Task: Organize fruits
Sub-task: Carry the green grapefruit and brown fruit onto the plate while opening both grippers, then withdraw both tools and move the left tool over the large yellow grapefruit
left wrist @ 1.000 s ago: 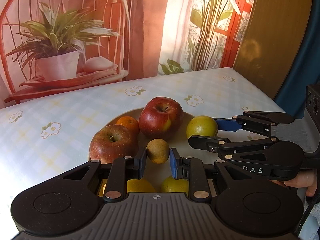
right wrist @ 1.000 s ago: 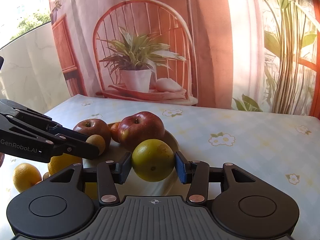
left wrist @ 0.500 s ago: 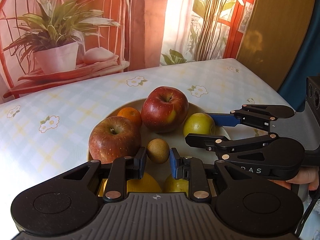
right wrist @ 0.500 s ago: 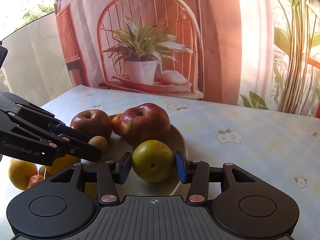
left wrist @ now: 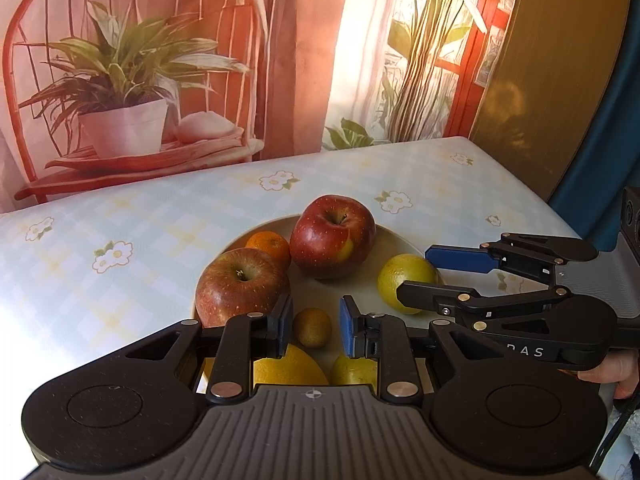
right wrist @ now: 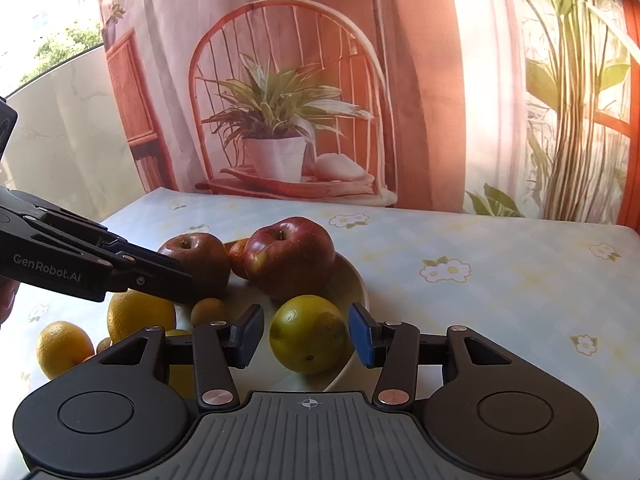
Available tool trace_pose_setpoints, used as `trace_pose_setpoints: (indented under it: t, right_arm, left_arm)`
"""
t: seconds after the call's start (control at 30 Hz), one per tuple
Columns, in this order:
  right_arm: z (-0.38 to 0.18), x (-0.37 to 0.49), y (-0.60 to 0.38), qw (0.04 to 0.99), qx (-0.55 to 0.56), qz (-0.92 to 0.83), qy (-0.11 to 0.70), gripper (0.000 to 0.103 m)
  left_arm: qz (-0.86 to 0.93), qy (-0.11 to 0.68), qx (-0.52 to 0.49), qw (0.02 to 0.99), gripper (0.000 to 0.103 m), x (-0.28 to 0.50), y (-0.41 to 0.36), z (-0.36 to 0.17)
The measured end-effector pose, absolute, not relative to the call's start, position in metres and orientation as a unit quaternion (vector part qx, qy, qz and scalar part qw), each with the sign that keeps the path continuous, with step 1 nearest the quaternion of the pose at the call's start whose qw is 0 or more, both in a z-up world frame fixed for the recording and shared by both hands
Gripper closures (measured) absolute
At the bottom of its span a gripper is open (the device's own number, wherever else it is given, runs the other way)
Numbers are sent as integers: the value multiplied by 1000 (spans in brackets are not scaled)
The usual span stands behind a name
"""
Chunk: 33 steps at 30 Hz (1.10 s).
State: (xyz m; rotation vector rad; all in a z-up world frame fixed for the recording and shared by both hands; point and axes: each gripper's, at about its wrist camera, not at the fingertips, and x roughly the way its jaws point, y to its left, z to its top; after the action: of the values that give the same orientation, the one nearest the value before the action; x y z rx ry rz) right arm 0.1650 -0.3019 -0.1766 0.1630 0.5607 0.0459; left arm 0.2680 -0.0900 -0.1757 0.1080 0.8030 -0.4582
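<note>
A cream plate (left wrist: 400, 240) holds two red apples (left wrist: 332, 240) (left wrist: 240, 284) and a small orange (left wrist: 270, 244). A brown kiwi (left wrist: 312, 327) lies on the plate just past my left gripper (left wrist: 313, 316). Its jaws stand narrowly apart, with a slim gap on each side of the kiwi. In the right wrist view the kiwi (right wrist: 209, 312) sits under the left gripper's fingertips (right wrist: 180, 280). My right gripper (right wrist: 306, 332) is shut on a green citrus (right wrist: 310, 334), low at the plate's near rim (right wrist: 352, 280).
Yellow citrus fruits (right wrist: 140, 316) (right wrist: 64, 346) lie on the flowered tablecloth (right wrist: 480, 280) left of the plate, under the left gripper. A printed backdrop of a chair and plant hangs behind the table. A hand (left wrist: 612, 368) holds the right gripper.
The kiwi has slipped out from between the left pads and now lies lower, on the plate. The right gripper has brought the green citrus down to the plate's rim.
</note>
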Motion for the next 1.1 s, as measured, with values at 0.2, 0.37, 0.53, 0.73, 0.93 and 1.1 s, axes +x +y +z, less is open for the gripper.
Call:
trace_pose_setpoints:
  t: [0.2,0.37,0.53,0.73,0.93,1.1]
  right_arm:
    - [-168,140,-299,961,92,9,260,59]
    - [-160,122,-290,962,106,0,251,59]
    - [-157,109,-273,962,117,-11,248,59]
    - [-158,93,-247,960,122,-21,249,59]
    - [-156,79,-229,960,124,-25,251,59]
    - [-154,71,-216,959,112,-23,258,59]
  left_arm:
    - [-210,360,47,908,76,251,-63,-153]
    - [-185,355,33,916,76,237,-28,-145]
    - [-170,369,10,914,76,225,0,-152]
    - [-173,392,-17,903,76,217,17,-170]
    - [-184,401,-37,896,76,213,18,-183]
    - [-194,395,-41,897,76,206,19,-186]
